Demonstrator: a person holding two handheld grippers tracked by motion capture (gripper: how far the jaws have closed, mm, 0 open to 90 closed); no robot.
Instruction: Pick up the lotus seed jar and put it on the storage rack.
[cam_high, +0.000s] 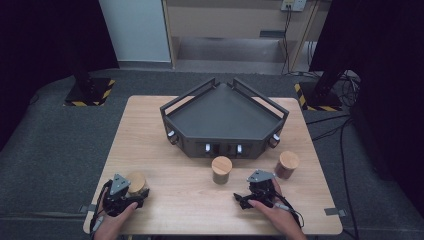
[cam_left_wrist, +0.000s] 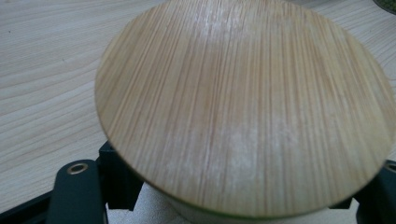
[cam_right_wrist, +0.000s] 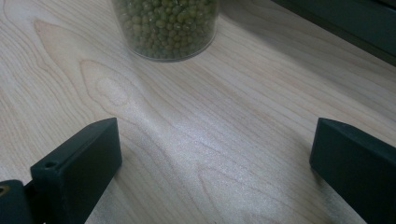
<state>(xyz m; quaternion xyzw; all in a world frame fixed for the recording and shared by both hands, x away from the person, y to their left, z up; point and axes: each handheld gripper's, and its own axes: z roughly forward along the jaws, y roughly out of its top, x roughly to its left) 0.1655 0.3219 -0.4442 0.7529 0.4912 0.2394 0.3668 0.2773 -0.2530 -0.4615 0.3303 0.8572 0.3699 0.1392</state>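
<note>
A jar with a round bamboo lid (cam_high: 136, 181) stands at the table's front left. My left gripper (cam_high: 131, 196) is shut on this jar, one black jaw on each side just under the lid (cam_left_wrist: 243, 107); a left finger (cam_left_wrist: 74, 191) shows beside it. My right gripper (cam_high: 246, 196) rests at the front right, open, with bare tabletop between its jaws (cam_right_wrist: 215, 163). A clear jar of green beans (cam_right_wrist: 168, 28) stands a short way ahead of it, the middle jar (cam_high: 221, 170) in the high view.
A dark angular tray (cam_high: 222, 142) with raised rails sits at the back centre of the wooden table (cam_high: 180, 200). A third lidded jar (cam_high: 286, 165) with reddish-brown contents stands right of the right gripper. Black cables trail off the near edge.
</note>
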